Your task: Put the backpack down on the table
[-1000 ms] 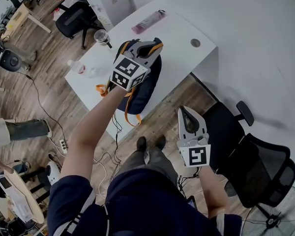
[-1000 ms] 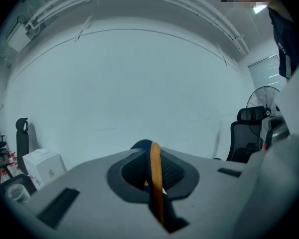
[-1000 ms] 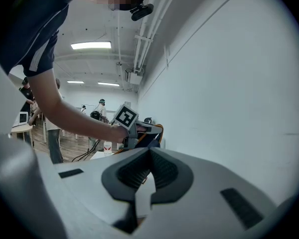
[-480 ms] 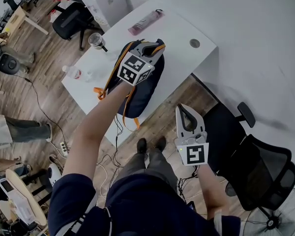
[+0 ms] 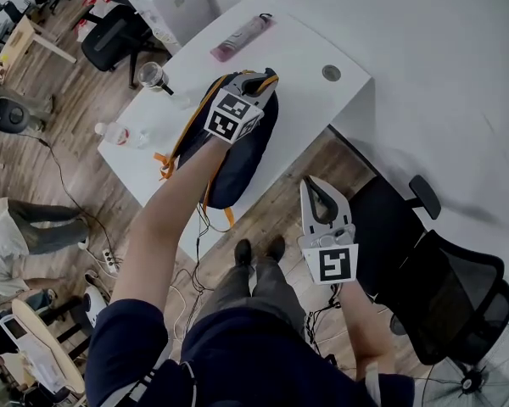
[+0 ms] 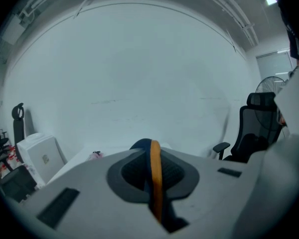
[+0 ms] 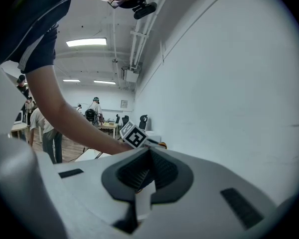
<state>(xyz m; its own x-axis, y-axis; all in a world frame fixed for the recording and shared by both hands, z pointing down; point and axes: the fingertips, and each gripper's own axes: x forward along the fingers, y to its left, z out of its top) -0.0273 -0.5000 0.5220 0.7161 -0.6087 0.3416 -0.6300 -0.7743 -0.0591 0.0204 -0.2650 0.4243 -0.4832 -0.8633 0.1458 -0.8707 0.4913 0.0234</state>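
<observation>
A: The left tongs (image 5: 260, 79) have come down with the backpack (image 5: 237, 155). It's lower than a second ago and now looks to be lying on the white table (image 5: 322, 113), with its bottom end past the near edge.
B: Grip?
A: Clamped on the top handle (image 6: 155, 180), with the orange-and-navy strap pinched between the jaws. Not let go.
B: Right side?
A: The right tongs (image 5: 310, 183) are closed on nothing, held off the table beside the office chair (image 5: 441, 287). They've hardly shifted from the earlier frame.
B: Anything else different?
A: The arm is stretched further out. The orange strap end (image 5: 164, 161) lies by the water bottle (image 5: 119, 134).
B: Status?
A: Probably nearly done. What's left is checking the bag is fully supported, given the overhang, then releasing.
</observation>
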